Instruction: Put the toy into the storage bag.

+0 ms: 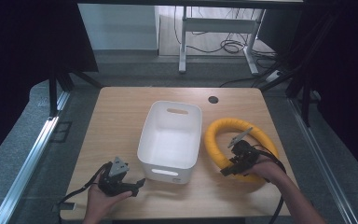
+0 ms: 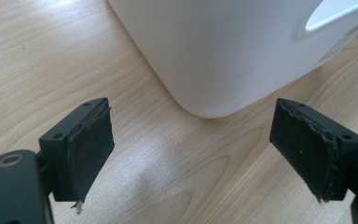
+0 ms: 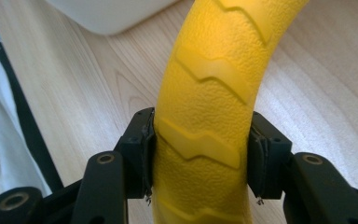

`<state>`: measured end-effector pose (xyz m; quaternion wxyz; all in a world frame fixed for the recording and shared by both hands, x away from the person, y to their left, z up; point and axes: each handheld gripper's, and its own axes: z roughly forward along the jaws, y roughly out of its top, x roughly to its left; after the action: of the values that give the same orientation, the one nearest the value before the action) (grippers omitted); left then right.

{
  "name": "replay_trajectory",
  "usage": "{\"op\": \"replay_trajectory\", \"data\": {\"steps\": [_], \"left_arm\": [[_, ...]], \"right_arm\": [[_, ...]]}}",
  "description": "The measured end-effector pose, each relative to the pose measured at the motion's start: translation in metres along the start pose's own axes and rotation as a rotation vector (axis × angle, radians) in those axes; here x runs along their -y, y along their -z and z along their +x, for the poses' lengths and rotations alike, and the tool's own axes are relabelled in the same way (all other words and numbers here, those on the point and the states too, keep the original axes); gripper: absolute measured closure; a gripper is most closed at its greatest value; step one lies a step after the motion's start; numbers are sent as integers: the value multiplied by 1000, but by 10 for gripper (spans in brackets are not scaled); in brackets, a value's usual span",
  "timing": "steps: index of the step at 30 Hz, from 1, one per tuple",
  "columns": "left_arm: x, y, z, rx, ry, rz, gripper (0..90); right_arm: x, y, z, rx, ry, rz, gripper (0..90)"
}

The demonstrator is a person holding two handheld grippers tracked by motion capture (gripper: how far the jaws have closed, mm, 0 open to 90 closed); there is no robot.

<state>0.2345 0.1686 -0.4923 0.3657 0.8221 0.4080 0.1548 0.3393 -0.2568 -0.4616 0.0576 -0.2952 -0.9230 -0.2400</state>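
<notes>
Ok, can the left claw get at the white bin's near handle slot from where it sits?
Probably yes. The left claw is open and sits just off the white bin, at its near left corner, with bare table between them. The handle slot is just beside it, with nothing in between.

Wooden table (image 1: pixel 121 121): white bin (image 1: pixel 170 140) at centre; yellow ring (image 1: pixel 239 147) just right of it, right gripper (image 1: pixel 233 167) clamped on its near arc; left gripper (image 1: pixel 137 185) spread open near the bin's front-left corner
</notes>
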Motion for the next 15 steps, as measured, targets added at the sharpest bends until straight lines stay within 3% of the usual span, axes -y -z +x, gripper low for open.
{"op": "replay_trajectory", "data": {"steps": [15], "left_arm": [[0, 0, 0, -1, 0, 0, 135]], "right_arm": [[4, 30, -16, -55, -57, -179, 508]]}}
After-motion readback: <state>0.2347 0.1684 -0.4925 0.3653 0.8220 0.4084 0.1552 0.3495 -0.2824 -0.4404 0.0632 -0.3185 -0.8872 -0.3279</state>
